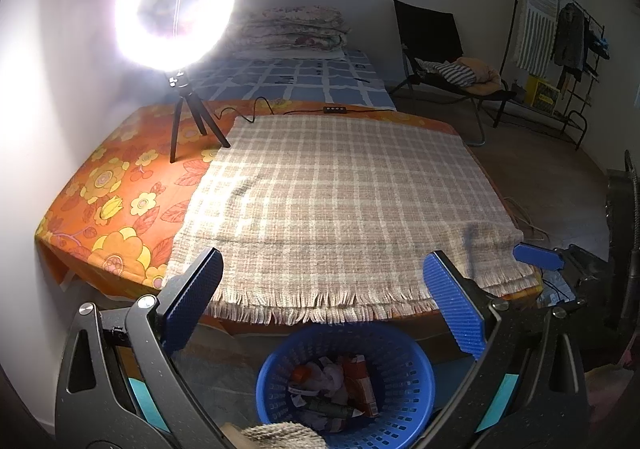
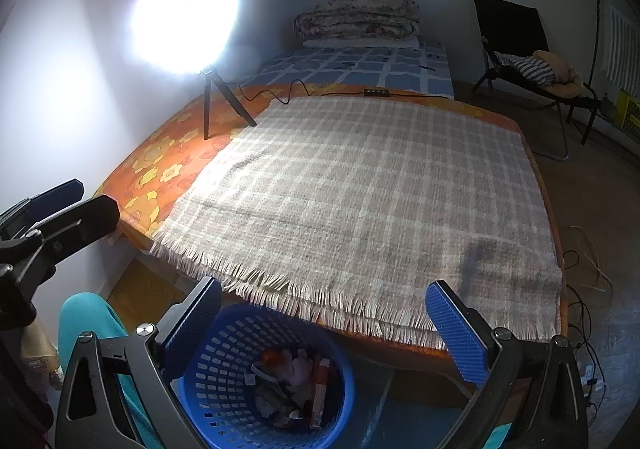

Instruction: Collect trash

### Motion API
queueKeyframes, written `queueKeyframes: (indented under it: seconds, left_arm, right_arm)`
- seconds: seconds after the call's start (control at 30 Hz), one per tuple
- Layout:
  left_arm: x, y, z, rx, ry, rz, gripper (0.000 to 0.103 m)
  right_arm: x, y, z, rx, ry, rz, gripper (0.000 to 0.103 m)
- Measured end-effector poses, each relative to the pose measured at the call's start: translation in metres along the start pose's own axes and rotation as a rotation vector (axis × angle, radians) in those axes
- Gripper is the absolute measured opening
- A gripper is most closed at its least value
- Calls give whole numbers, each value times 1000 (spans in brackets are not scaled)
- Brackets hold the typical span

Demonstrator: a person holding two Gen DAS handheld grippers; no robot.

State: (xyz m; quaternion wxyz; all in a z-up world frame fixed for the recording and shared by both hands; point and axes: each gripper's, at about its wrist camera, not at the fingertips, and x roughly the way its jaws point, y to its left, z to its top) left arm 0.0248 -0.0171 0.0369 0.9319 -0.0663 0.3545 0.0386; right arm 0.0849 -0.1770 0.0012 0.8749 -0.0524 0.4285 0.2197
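We hold both grippers above the near edge of the counter (image 1: 120, 185), each spread wide and holding nothing. Our left gripper (image 1: 320, 305) hangs over the fringed edge of the checked cloth (image 1: 340, 185), and the blue basket (image 1: 400, 361) stands on the floor directly below and between its blue pads (image 1: 452, 305). Inside the basket lies the trash (image 1: 336, 389): crumpled white paper, an orange-red carton and a dark tube-like piece. Our right gripper (image 2: 324, 313) is released too, its fingers framing the same cloth edge; in its view the basket (image 2: 224, 345) sits low and toward the left finger, partly tucked under the counter's edge, with the trash (image 2: 296, 381) piled at its bottom. The checked cloth lies flat and bare on the orange flowered cover. A lit ring light (image 1: 176, 9) on a small tripod stands at the far left corner of the counter, its cable running along the back edge.
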Motion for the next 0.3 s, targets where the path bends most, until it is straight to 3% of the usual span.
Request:
queueKeyframes:
  seconds: [0.3]
  left_arm:
    - [-1,-2,-2,25,-19,8,102]
  right_arm:
    - [4,-3,-1,10,12,-5,103]
